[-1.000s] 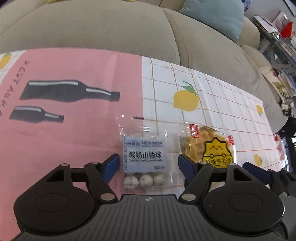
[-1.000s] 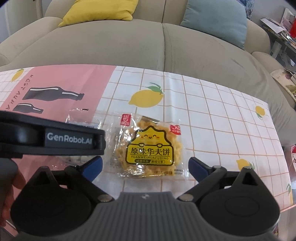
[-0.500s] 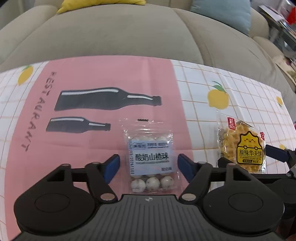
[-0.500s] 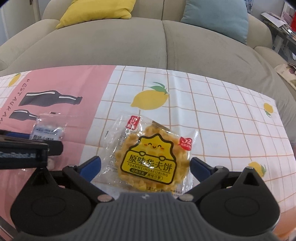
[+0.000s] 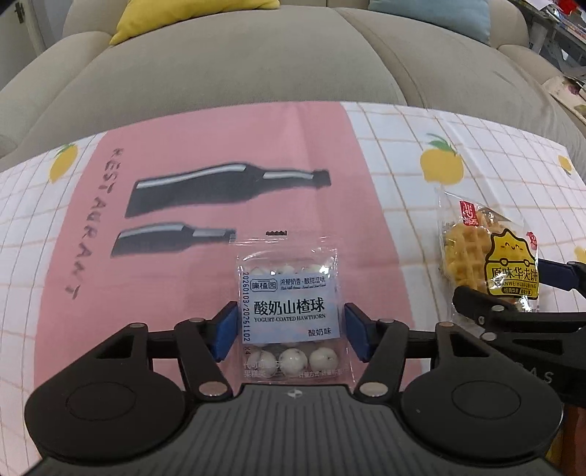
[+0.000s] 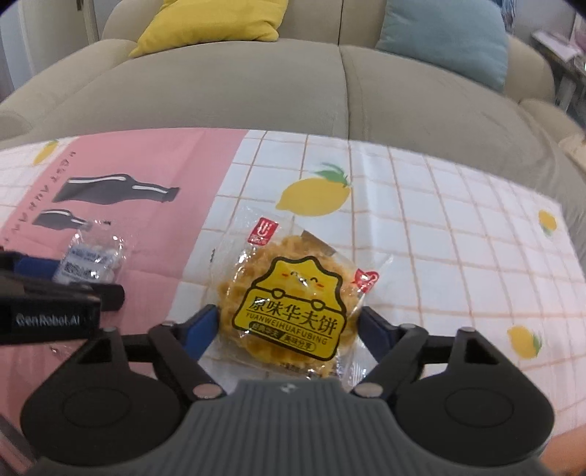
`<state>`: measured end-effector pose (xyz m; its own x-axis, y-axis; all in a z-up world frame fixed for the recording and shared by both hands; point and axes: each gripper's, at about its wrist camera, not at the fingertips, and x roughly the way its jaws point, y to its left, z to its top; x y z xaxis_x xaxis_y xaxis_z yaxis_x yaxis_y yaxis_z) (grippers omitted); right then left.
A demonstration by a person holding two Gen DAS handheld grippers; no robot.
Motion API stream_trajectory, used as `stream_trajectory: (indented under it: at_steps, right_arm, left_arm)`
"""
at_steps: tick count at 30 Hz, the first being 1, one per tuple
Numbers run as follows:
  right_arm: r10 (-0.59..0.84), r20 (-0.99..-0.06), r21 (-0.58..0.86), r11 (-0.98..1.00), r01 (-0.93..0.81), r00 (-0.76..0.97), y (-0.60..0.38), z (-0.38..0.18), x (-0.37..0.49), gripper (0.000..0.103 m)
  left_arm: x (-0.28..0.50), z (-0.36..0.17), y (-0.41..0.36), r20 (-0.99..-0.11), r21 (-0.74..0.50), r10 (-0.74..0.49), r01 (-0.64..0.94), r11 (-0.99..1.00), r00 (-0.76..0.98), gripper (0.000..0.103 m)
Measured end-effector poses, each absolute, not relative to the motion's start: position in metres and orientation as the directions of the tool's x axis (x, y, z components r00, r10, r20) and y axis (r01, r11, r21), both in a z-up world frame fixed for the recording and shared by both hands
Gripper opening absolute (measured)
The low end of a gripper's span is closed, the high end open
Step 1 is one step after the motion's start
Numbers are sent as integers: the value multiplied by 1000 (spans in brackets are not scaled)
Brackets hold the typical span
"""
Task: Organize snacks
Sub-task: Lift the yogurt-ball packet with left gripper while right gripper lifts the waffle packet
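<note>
Beige fabric sofa [image 6: 256,84] w/ yellow cushion [image 6: 216,22] and blue cushion [image 6: 443,40] sits behind everything. Landmark: pink-and-white lemon-print tablecloth [image 6: 421,227], flat on the table.

Clear round waffle packet w/ yellow label [image 6: 293,304] lies on the cloth's white grid part, just below the printed lemon. Small clear packet of yogurt-coated hawthorn balls [image 5: 289,311] lies on the cloth's pink panel, just below the printed bottles. The two are well apart, probably so each hand gets its own pick w/o clashing.

Right gripper [image 6: 287,331]: jaws closing, waffle packet between the blue pads; pads look at the wrapper edges, can't tell if they bite yet. Left gripper [image 5: 289,337]: jaws closing too, hawthorn packet between pads, which look to meet the wrapper sides.

Both point steeply down, so prob a side pinch to lift both flat packs at once.
</note>
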<state>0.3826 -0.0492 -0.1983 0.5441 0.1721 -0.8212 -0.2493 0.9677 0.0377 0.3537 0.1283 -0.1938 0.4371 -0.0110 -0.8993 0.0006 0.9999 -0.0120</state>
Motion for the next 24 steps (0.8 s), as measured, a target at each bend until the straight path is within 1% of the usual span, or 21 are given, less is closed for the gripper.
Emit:
stream_trajectory:
  at_steps: [8,13,18,24]
  right_arm:
    - [232,-836,91,952,-292,497,-38,-191,316,72]
    - [224,-843,86,953,-290,488,-38,-189,265,71]
    - [242,-843,141,961,-237,481,-51,-183,218,69]
    - [260,-825,185,963,-195,502,-67,-166,174,67]
  left_arm:
    - [293,-191,137,-903,-38,-35,2,999,427,68]
    - [249,-188,140,-902,-63,-47,-24,998,428,68]
    - [211,-184,134,-907,-93,-67,-41,995,415,66]
    - [174,-161,120,-898,-75,-58,-22,997,435,66]
